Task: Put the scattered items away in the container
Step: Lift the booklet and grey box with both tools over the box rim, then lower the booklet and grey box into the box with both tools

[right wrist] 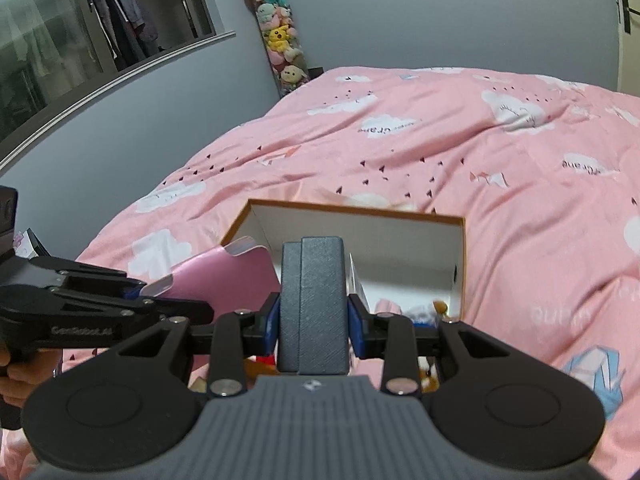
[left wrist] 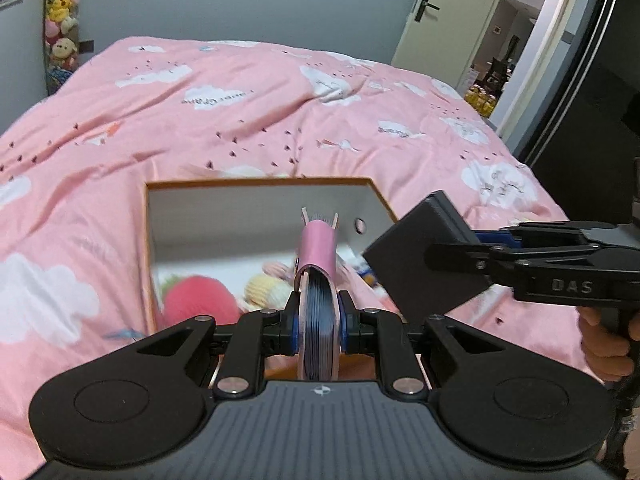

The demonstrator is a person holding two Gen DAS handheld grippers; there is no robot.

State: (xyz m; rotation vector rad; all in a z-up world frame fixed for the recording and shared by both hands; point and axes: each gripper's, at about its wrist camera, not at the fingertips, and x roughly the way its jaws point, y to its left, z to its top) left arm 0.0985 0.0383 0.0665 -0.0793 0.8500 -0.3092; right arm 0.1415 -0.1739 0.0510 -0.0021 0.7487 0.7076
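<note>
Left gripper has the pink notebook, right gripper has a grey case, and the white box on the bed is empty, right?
Not empty. The left wrist view shows plush toys already in the box. The rest holds: the left gripper grips the pink notebook and the right gripper the grey case.

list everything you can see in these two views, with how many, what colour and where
box: one, white inside, brown rim, open on the bed
bedcover: one, pink with white clouds, over the bed
soft toys: several, red, yellow, pink, inside the box
pink notebook: one, pink cover, held above the box
grey case: one, dark grey, held above the box
hanging plush toys: several, mixed colours, against the far wall
door: one, cream, open
left gripper: black, jaws on the notebook
right gripper: black, jaws on the case
</note>
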